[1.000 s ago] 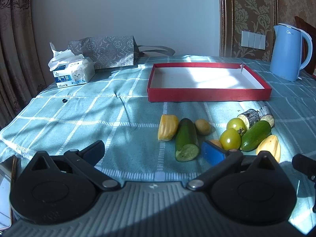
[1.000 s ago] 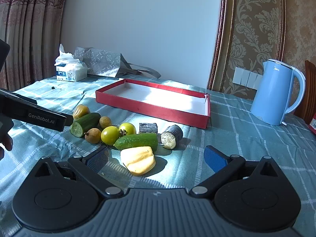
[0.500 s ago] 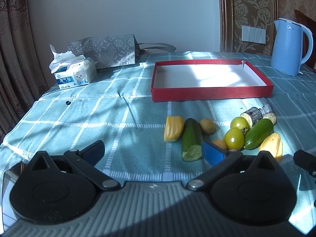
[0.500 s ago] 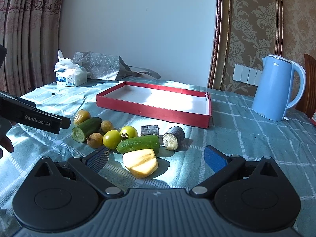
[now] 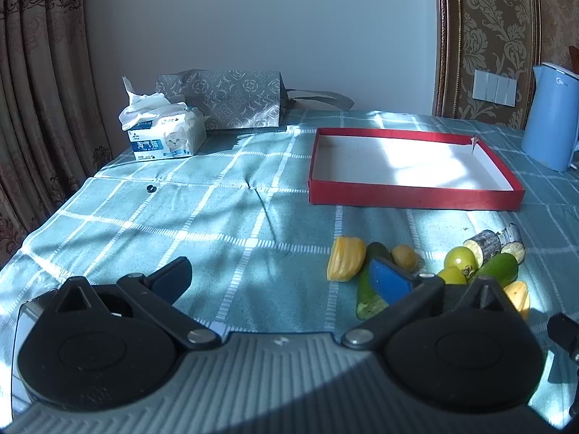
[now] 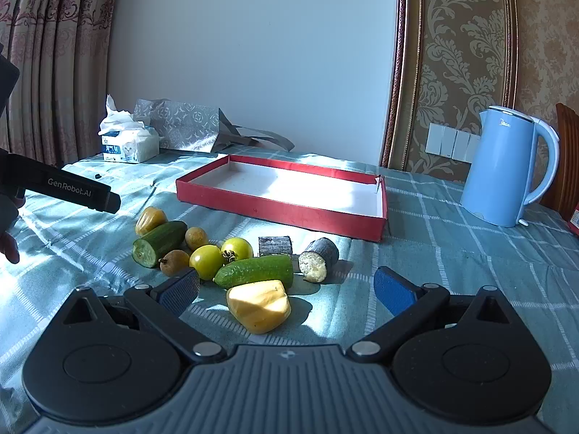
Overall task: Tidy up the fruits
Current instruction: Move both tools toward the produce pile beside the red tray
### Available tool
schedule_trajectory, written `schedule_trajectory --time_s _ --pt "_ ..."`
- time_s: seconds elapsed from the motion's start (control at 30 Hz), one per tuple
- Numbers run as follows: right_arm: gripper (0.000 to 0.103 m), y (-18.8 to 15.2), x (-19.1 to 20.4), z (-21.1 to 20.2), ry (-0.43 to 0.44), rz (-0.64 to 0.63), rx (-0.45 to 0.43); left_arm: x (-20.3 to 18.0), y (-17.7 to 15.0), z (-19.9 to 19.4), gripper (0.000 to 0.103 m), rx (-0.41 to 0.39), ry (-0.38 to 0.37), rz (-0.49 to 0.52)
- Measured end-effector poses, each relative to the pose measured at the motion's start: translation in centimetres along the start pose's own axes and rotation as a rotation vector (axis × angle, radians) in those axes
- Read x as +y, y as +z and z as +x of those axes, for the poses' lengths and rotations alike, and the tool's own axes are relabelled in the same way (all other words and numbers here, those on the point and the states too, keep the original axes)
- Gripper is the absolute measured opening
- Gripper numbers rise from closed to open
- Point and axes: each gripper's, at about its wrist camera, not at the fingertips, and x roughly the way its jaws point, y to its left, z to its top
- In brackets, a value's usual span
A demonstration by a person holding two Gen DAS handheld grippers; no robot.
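On the bench (image 6: 452, 253), under a checked teal cloth, we note from left to right a tissue pack (image 6: 128, 144) and a grey patterned bag (image 6: 181, 128) at the far left edge, then a red tray (image 6: 282, 195) near the middle, its white floor bare, and a blue kettle (image 6: 503, 170) at the far right. Before the tray the fruits lie in a loose cluster, none inside it: a yellow piece (image 6: 150, 218), a cut cucumber (image 6: 159, 242), two brown fruits (image 6: 195, 237), two green tomatoes (image 6: 206, 260), a second cucumber (image 6: 257, 271), two dark cut stubs (image 6: 318, 258), and nearest us a large yellow fruit (image 6: 258, 305). We find the left claw (image 5: 278, 276) spread wide and holding nothing, over the cloth left of the cluster. The right claw (image 6: 286, 289) is likewise wide and unladen, the large yellow fruit lying between its fingers.
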Motion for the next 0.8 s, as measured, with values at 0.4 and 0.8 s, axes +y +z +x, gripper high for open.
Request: schedule_trajectory --time_s 0.4,0.8 --pt "0.103 0.0 0.4 0.2 -0.005 -0.017 0.011 -1.1 -0.5 0.9 0.103 0.039 -0.041 0.030" --pt "0.103 -0.3 0.6 0.9 0.014 -0.034 0.037 -1.5 -0.7 1.3 0.103 0.026 -0.038 0.057"
